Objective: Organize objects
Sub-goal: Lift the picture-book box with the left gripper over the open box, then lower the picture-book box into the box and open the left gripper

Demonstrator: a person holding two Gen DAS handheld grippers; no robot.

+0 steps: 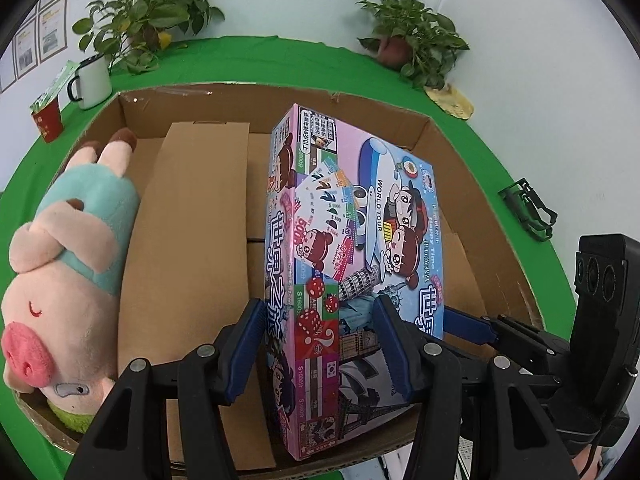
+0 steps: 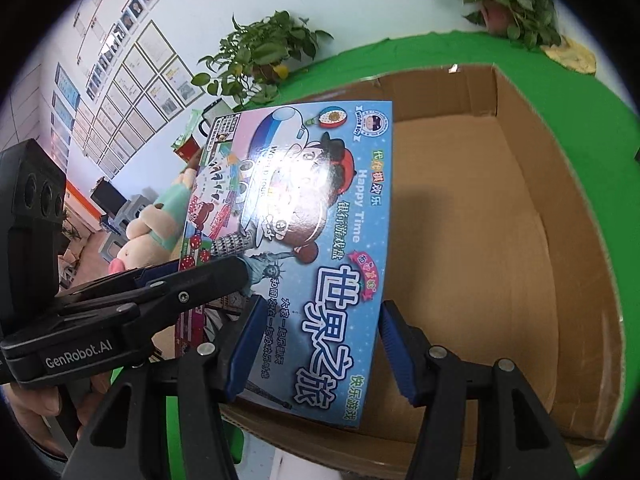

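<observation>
Green table; both tongs angled down, apparently clamping game box.

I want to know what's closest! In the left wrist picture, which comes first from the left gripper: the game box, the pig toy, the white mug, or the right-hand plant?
1. Game box: held between the left gripper's fingers.
2. Pig toy: left side, inside the cardboard box.
3. White mug at far left and right-hand plant at far right: both beyond the box, too close to call.
</observation>
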